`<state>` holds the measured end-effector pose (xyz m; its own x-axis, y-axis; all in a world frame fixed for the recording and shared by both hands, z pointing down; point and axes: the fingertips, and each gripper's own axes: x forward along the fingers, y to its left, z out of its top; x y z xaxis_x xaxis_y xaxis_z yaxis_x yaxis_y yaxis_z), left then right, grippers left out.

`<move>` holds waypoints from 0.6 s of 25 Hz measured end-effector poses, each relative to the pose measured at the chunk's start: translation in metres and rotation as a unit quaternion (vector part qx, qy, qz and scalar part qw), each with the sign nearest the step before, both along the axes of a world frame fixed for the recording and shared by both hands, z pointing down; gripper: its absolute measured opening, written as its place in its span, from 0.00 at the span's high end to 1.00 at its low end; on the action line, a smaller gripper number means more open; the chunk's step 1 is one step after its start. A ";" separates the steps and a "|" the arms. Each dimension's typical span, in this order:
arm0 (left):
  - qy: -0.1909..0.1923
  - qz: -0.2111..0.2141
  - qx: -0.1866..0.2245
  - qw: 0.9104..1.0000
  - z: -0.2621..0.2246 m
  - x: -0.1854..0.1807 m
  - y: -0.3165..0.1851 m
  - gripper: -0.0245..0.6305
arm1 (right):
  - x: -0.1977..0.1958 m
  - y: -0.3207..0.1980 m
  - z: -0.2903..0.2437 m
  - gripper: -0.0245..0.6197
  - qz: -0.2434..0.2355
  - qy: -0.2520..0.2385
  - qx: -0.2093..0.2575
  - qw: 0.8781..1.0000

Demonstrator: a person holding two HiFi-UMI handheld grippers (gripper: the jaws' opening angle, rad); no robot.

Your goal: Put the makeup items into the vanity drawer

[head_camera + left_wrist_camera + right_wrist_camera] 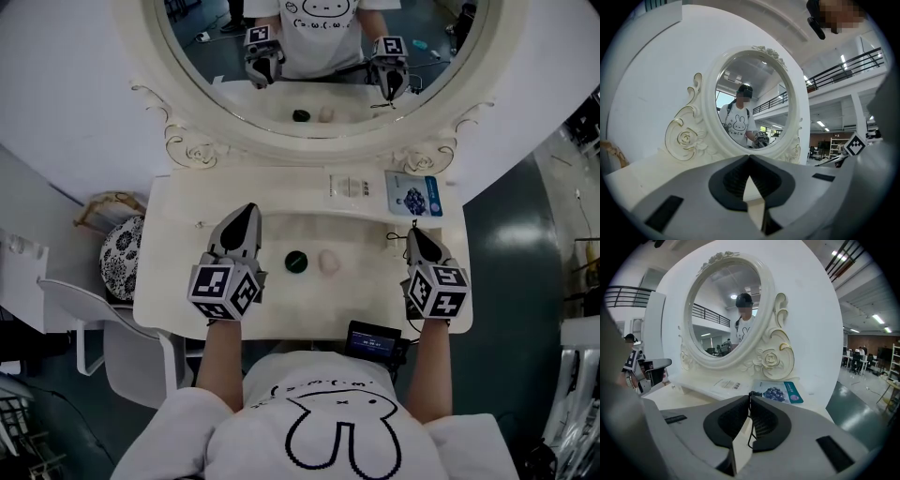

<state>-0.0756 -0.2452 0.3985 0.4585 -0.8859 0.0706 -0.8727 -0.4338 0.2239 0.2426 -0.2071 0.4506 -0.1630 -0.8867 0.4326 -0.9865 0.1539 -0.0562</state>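
Observation:
A dark green round compact and a pale pink puff lie side by side on the cream vanity top, between my two grippers. To the left of the compact, my left gripper rests low over the top. Its jaws are shut with nothing between them. Right of the puff is my right gripper, jaws closed on a thin black cord that hangs down between the pads. Both items are mirrored in the oval mirror. No drawer shows in any view.
On the raised back shelf lie a white leaflet and a blue packet. A black device with a screen sits at the front edge. To the left stand a patterned stool and a white chair.

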 end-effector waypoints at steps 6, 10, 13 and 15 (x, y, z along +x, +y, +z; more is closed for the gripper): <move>-0.012 -0.010 -0.006 1.000 0.000 0.027 0.003 0.96 | 0.028 -0.007 0.009 0.93 -0.005 -0.011 -0.010 1.000; -0.024 -0.016 -0.012 1.000 0.002 0.038 0.007 0.96 | 0.041 -0.010 0.017 0.93 -0.013 -0.015 -0.016 1.000; -0.032 -0.019 -0.020 0.999 0.005 0.044 0.009 0.96 | 0.051 -0.013 0.022 0.93 -0.011 -0.019 -0.017 1.000; -0.036 -0.020 -0.023 0.999 0.006 0.047 0.010 0.96 | 0.057 -0.014 0.024 0.93 -0.008 -0.022 -0.020 1.000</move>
